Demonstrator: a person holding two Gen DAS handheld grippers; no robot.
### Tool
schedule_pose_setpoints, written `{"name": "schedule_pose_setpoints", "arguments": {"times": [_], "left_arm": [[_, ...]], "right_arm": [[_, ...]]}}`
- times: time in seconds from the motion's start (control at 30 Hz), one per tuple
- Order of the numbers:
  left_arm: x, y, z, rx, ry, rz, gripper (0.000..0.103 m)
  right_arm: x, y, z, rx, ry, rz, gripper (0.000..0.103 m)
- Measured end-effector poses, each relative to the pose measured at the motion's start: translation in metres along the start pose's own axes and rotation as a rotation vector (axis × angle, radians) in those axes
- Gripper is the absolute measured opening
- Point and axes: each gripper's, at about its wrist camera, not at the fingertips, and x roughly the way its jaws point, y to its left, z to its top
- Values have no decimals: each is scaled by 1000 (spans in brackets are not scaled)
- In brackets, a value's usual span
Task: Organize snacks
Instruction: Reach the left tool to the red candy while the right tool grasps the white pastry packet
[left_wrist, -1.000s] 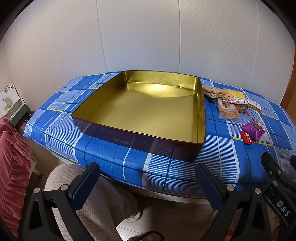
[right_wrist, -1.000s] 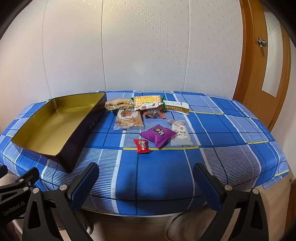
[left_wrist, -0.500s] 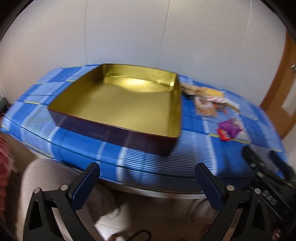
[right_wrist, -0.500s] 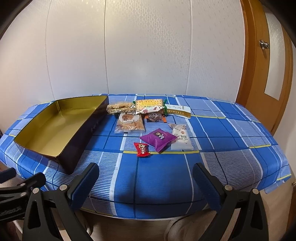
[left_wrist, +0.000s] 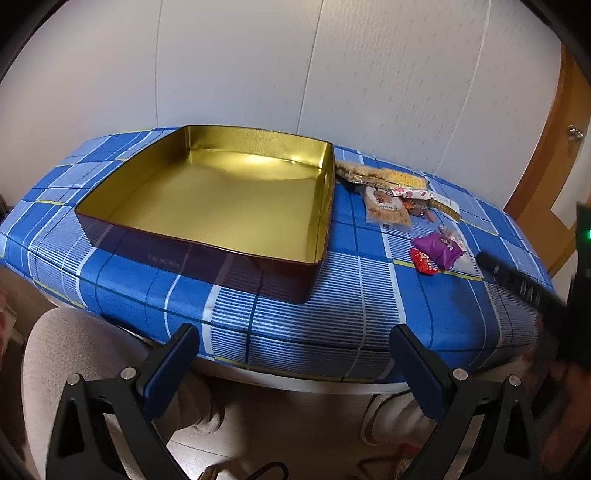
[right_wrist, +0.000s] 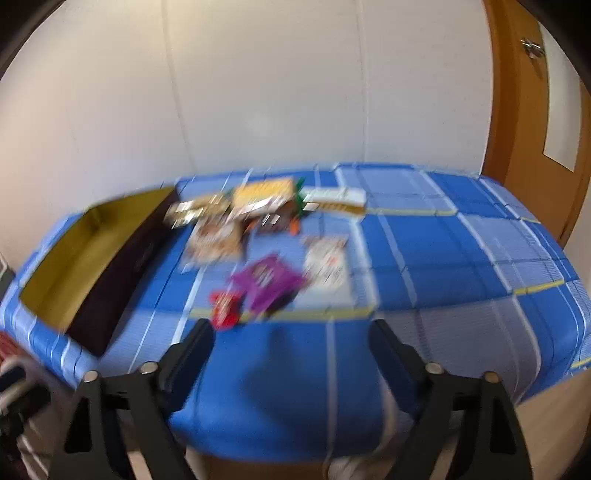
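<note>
Right wrist view blurring: right tool (right_wrist: 290, 330) closing, nothing between jaws. Snacks lying mid-frame on bench (right_wrist: 461, 258), red packet (right_wrist: 224, 303) nearest, purple packet (right_wrist: 269, 282) beside. Likely light, crinkly, slippery; pinching flat edge. Left tool (left_wrist: 293, 354) gaping, empty, facing gold tin (left_wrist: 221, 199).

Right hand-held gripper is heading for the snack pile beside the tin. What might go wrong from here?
1. The red candy touches the purple packet; the right hand-held gripper, its jaws closing on nothing, may catch both.
2. The packets nearer the wall overlap, so lifting one may drag another.
3. The tin's raised wall could snag a low carry.
</note>
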Motion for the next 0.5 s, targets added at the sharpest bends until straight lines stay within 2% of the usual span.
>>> {"name": "schedule_pose_setpoints", "arguments": {"times": [0.03, 0.1, 0.27, 0.4, 0.5], "left_arm": [[1, -2, 1, -3, 6, -9, 103], [1, -5, 1, -5, 10, -24, 103], [4, -19, 3, 19, 18, -20, 103], [8, -30, 7, 54, 21, 3, 103], [11, -36, 10, 64, 23, 5, 103]], "right_arm": [[4, -5, 8, 1, -1, -16, 84], [13, -13, 22, -13, -1, -45, 67], [54, -31, 47, -18, 54, -86, 65], [83, -31, 50, -56, 106, -77, 57], [94, -27, 47, -75, 118, -58, 57]]}}
